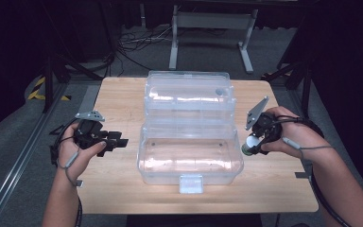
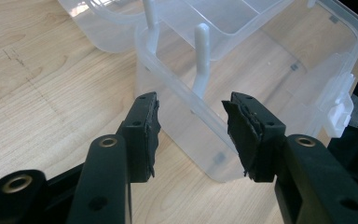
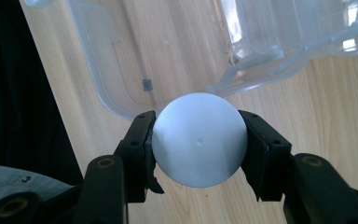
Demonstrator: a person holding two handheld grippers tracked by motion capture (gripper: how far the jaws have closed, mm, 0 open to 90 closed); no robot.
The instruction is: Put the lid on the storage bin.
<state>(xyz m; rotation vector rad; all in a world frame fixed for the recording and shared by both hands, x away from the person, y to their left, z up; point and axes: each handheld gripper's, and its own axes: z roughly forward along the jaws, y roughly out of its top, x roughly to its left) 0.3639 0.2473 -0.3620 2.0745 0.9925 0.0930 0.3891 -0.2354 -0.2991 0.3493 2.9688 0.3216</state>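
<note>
the right hand-held gripper (image 3: 198,144) holds a white ball (image 3: 199,139) squarely between its two black jaws, the pads pressed to the ball's left and right sides. in the high view the same right hand-held gripper (image 1: 254,142) sits just off the right end of the clear plastic box (image 1: 190,156), with the ball (image 1: 252,142) close beside the box's right wall and above the surface (image 1: 118,94). in the right gripper view the ball hangs over bare wood, with the box's rounded corner and the edge of its lid behind it.

the left hand-held gripper (image 2: 191,135) has its jaws at a middling gap with nothing between them; the pads are worn and ragged. it points at the near corner of the box (image 2: 242,84), whose wall and a white handle post (image 2: 202,60) stand just beyond the jaw tips, not touched. in the high view the left hand-held gripper (image 1: 116,141) lies low over the surface to the left of the box, a short way from its left wall.

the box stands open in the middle of the surface, its lid (image 1: 187,97) tipped back behind the tub, and a white latch (image 1: 191,183) at the front edge.
</note>
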